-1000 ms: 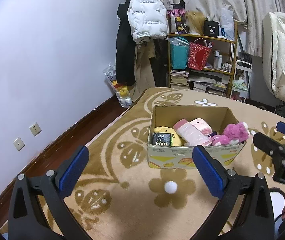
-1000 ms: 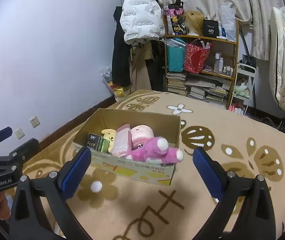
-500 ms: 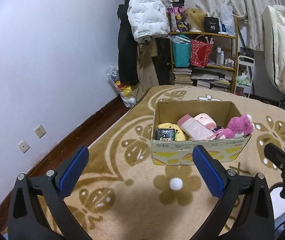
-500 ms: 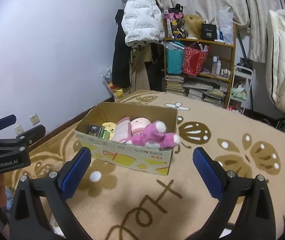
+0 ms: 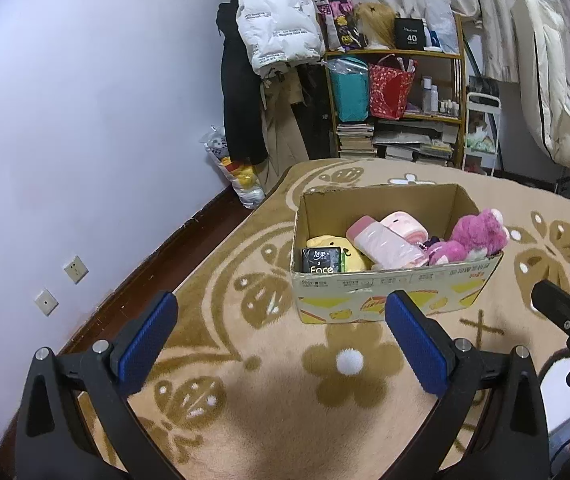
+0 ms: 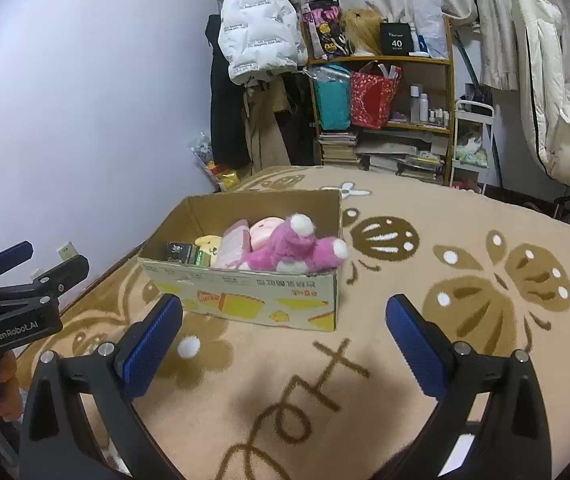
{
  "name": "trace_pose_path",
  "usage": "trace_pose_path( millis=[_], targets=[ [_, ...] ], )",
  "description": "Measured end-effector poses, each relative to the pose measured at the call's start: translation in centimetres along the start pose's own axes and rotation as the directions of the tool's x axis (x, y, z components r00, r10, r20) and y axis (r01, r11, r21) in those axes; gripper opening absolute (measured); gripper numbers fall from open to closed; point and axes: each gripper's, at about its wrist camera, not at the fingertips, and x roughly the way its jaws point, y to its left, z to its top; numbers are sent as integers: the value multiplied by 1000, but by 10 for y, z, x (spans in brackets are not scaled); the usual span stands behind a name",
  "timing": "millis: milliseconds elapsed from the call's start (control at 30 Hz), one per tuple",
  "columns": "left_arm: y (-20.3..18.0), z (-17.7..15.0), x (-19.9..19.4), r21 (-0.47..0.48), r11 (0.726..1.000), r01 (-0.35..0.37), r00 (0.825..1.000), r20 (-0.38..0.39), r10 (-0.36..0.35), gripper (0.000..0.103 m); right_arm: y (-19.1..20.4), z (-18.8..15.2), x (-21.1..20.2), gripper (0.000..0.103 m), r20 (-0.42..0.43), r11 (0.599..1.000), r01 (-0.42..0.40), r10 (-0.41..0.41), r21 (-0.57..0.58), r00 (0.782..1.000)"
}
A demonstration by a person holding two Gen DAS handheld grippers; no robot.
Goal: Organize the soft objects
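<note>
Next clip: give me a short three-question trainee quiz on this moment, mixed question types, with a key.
1. True or false: the pink plush bear lies inside the cardboard box.
2. The white pom-pom is: A) in the box, B) on the blanket in front of the box, C) held by a gripper.
3. Fill in: both the left gripper and the right gripper have their fingers ____.

Key: 1 true; 2 B; 3 open.

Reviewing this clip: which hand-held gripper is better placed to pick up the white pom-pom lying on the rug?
Probably the left hand-held gripper: the white pom-pom lies between its open fingers, just ahead. In the right view, the pom-pom sits beyond the right hand-held gripper's left finger, off-centre.
</note>
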Motion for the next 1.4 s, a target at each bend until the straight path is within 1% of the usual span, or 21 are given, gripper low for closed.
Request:
trace_pose_path(
  millis=[1400],
  targets=[
    [-6, -2, 2, 28, 1000, 5, 1000, -12, -4, 102, 0, 0, 3, 103, -10, 1000, 22, -22, -22, 1000]
  ],
)
